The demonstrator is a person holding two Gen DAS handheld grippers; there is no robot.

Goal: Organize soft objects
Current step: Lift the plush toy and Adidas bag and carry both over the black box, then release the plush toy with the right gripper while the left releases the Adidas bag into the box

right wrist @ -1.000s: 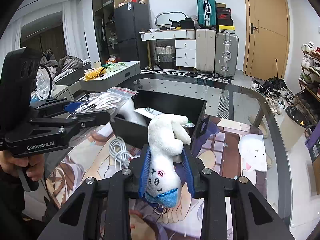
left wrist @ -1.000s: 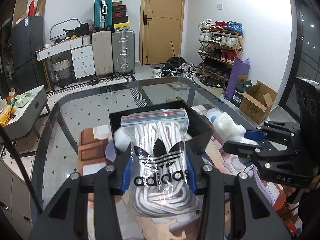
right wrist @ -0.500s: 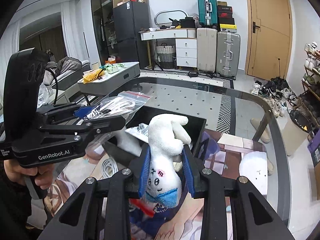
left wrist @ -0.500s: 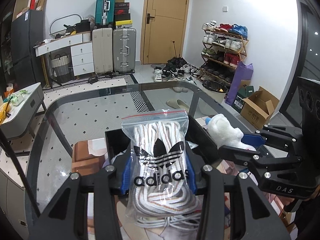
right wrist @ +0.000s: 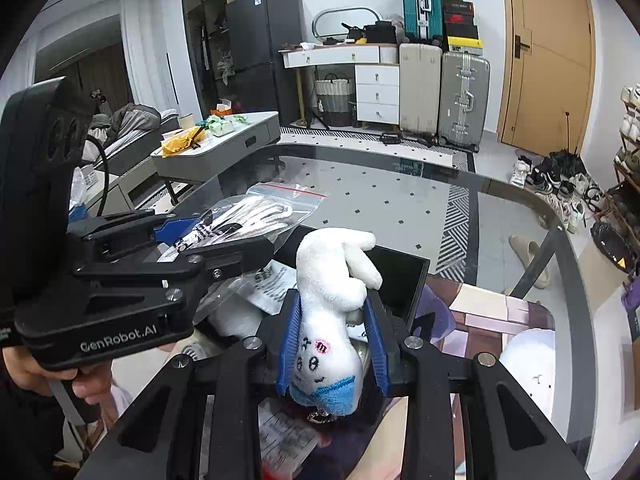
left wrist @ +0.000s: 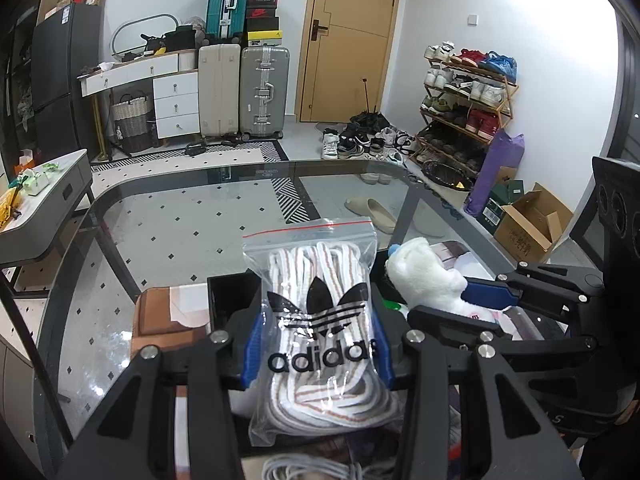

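- Since a second ago both grippers have travelled forward over the table: the black box, which lay well ahead of them, now sits right under and just beyond their fingertips, and each load has kept its place in its grip.
- The left gripper (left wrist: 318,346) is clamped on the bag (left wrist: 320,320), a clear zip bag of striped white laces, pads pressing its lower half, red zip strip pointing away.
- The right gripper (right wrist: 332,344) is clamped on the plush (right wrist: 332,304), a white toy squeezed at its middle, blue end toward the camera, limbs sticking out forward.
- Both loads have their long axis in line with the fingers and tilt down toward the box (right wrist: 404,280).
- The box lies directly ahead of and below both tools; white soft things and a printed packet already lie in it.
- The two grippers are side by side, almost touching, and I judge neither clearly nearer; the left looks slightly more over the opening.
- The likely next move is a release into the box, one after the other so they don't collide.
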